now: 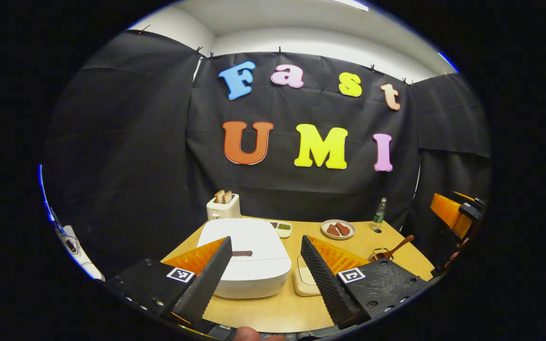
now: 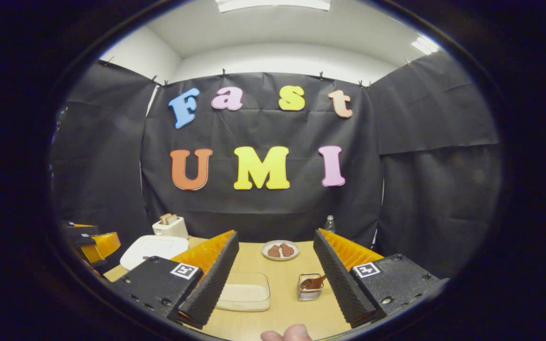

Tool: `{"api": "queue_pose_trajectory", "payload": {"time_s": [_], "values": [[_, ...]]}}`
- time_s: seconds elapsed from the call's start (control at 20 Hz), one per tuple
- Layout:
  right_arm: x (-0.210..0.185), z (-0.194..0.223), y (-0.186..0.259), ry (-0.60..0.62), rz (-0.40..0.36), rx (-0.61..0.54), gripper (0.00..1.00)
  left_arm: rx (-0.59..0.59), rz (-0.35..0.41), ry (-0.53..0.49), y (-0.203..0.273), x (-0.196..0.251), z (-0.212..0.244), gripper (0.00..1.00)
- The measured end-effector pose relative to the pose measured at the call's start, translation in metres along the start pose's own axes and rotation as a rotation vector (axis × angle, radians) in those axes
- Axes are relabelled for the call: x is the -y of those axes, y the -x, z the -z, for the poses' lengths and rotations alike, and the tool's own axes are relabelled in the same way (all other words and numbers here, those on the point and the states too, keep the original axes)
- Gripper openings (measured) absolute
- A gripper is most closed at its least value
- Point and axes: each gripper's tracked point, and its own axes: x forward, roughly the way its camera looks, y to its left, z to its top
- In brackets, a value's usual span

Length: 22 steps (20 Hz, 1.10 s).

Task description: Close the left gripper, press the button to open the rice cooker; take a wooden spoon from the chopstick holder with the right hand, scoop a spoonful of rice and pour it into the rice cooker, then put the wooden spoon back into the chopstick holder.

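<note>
Both our grippers are spread wide and hold nothing: the left gripper (image 1: 266, 270) low in the left gripper view, the right gripper (image 2: 275, 277) low in the right gripper view. The rice cooker (image 1: 247, 255) sits lid down, bottom centre. The wooden spoon (image 2: 312, 283) stands in the chopstick holder (image 2: 309, 290) (lower centre); it looks light, stiff and smooth, so we'd pinch its handle.

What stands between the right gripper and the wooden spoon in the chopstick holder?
Nothing visible. In the right gripper view the right gripper is open, and the wooden spoon sits in the chopstick holder on bare table just ahead. The rice container lies off to its left, clear of the path.
</note>
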Motion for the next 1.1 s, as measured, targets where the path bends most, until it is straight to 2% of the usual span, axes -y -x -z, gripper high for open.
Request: {"api": "queue_pose_trajectory", "payload": {"time_s": [0.2,0.4,0.45,0.5,0.55,0.6,0.7,0.75,0.8,0.85,0.95,1.0,1.1], "values": [[0.012,0.012,-0.035,-0.027,-0.055,-0.013,1.0,-0.139,-0.031,0.009,-0.033,-0.012,0.029,0.95],[0.019,0.02,-0.062,-0.044,-0.118,-0.026,1.0,-0.246,-0.062,0.0,-0.061,-0.02,0.038,0.95],[0.019,0.023,-0.07,-0.043,-0.138,-0.029,0.99,-0.278,-0.073,-0.007,-0.069,-0.023,0.044,0.92],[0.018,0.026,-0.077,-0.029,-0.151,-0.03,0.99,-0.306,-0.083,-0.002,-0.078,-0.025,0.045,0.86],[0.019,0.029,-0.085,-0.015,-0.165,-0.029,1.0,-0.33,-0.09,0.01,-0.085,-0.027,0.045,0.73],[0.019,0.031,-0.091,-0.009,-0.177,-0.031,1.0,-0.359,-0.1,0.024,-0.091,-0.03,0.047,0.5],[0.021,0.036,-0.103,-0.026,-0.192,-0.04,1.0,-0.422,-0.087,0.047,-0.099,-0.028,0.052,0.35],[0.022,0.04,-0.109,-0.038,-0.194,-0.049,1.0,-0.448,-0.097,0.043,-0.107,-0.035,0.056,0.35],[0.023,0.043,-0.113,-0.049,-0.194,-0.058,0.99,-0.458,-0.115,0.044,-0.115,-0.042,0.057,0.24],[0.024,0.046,-0.118,-0.059,-0.192,-0.066,1.0,-0.475,-0.109,0.055,-0.118,-0.043,0.061,0.05],[0.025,0.053,-0.124,-0.074,-0.189,-0.083,1.0,-0.506,-0.099,0.065,-0.124,-0.045,0.063,0.05],[0.027,0.055,-0.126,-0.076,-0.188,-0.09,1.0,-0.519,-0.082,0.08,-0.129,-0.042,0.066,0.0],[0.029,0.057,-0.129,-0.078,-0.183,-0.096,1.0,-0.556,-0.084,0.103,-0.14,-0.045,0.078,0.0]]}}
